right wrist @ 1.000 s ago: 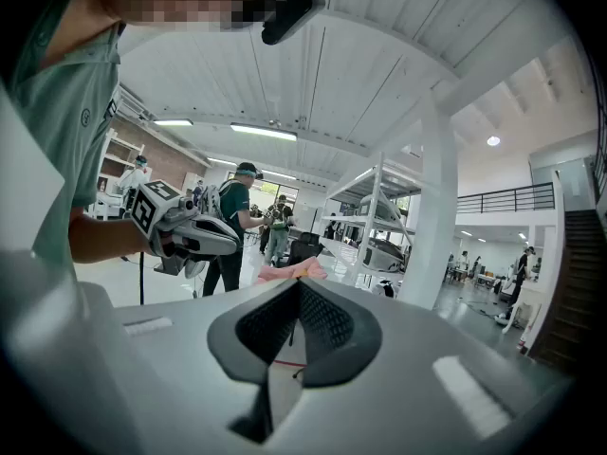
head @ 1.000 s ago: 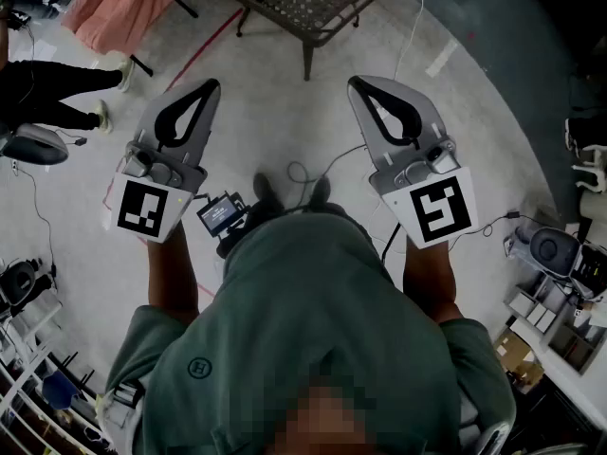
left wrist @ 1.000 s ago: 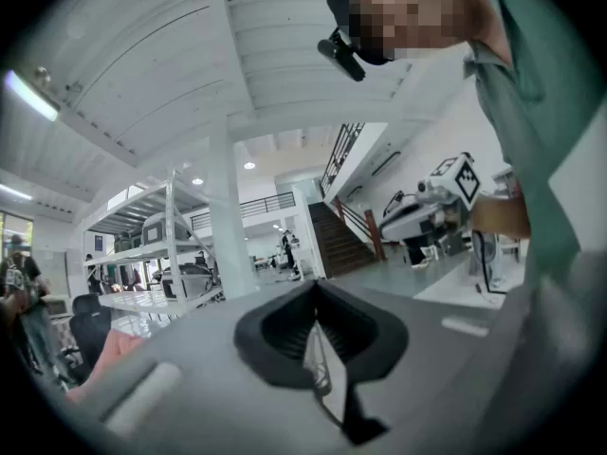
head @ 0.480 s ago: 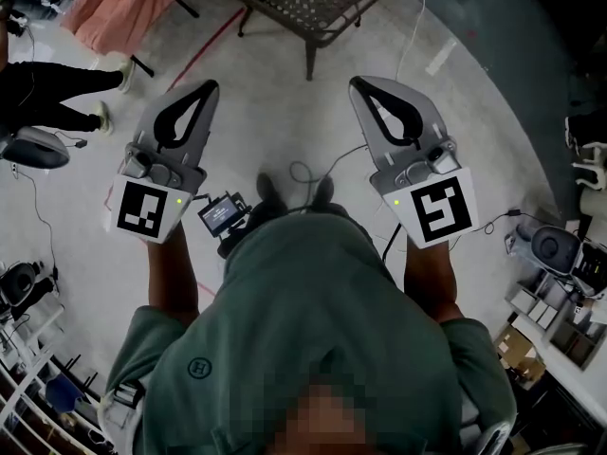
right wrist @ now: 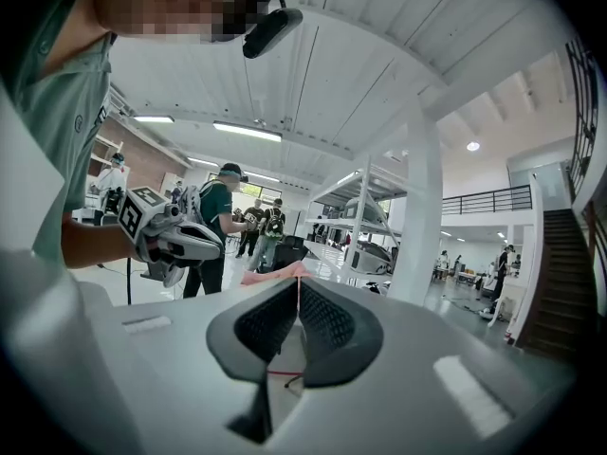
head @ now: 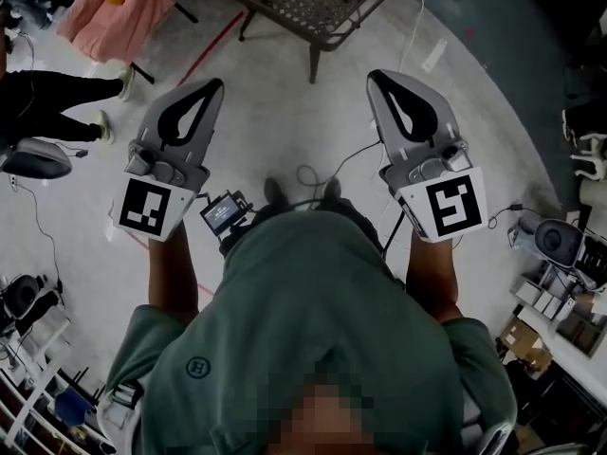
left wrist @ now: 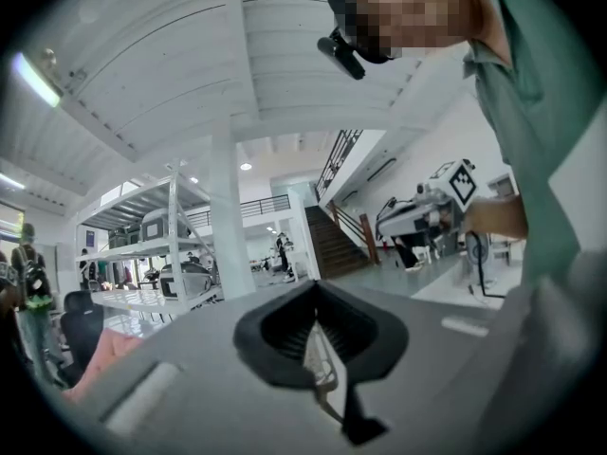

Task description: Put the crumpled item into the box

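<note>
Left gripper (head: pixel 212 89) and right gripper (head: pixel 377 78) are both clenched, empty, over the floor; mesh table (head: pixel 322 3) at twelve o'clock, pink cloth (head: pixel 114 17) at eleven.

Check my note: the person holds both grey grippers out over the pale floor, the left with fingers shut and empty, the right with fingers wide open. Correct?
Not quite: the grey right gripper has its fingers shut and empty too, as the right gripper view shows. The rest holds: the grey left gripper is shut and empty, both out over the pale floor.
</note>
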### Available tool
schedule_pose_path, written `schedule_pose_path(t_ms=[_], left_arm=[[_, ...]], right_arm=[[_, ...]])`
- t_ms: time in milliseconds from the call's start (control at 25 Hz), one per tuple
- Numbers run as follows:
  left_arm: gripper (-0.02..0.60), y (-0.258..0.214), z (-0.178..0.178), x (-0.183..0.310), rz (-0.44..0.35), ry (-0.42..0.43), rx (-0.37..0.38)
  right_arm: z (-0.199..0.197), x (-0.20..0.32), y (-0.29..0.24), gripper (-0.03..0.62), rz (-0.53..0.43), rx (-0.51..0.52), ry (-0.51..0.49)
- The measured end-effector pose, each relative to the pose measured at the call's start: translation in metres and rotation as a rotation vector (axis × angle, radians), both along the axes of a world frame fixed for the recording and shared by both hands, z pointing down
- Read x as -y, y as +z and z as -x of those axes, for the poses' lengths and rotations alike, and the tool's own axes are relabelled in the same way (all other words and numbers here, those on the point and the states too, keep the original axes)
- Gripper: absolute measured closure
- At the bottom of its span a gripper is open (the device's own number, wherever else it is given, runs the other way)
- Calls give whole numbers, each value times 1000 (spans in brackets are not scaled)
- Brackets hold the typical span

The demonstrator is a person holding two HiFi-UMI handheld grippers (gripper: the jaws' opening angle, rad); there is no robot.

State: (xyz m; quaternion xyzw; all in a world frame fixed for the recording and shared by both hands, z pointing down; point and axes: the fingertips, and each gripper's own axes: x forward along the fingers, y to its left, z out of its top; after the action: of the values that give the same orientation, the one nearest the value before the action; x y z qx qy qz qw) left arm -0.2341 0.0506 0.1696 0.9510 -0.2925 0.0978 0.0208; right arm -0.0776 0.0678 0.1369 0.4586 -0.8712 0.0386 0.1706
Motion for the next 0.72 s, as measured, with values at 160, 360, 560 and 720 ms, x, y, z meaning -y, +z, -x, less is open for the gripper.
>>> schedule_pose_path(t_ms=[160, 360, 560, 720], left_arm=[[577, 1, 6, 9, -3, 17, -6], [578, 8, 5, 12, 12, 9, -4], [578, 11, -14, 27, 12, -14, 12], [578, 11, -33, 41, 11, -41, 31]], right_arm=[[6, 9, 1, 582, -2, -24, -2], [7, 16, 7, 582, 6, -24, -23], [-11, 35, 13, 583, 6, 0, -49], [-29, 53, 17, 583, 11, 34, -73]])
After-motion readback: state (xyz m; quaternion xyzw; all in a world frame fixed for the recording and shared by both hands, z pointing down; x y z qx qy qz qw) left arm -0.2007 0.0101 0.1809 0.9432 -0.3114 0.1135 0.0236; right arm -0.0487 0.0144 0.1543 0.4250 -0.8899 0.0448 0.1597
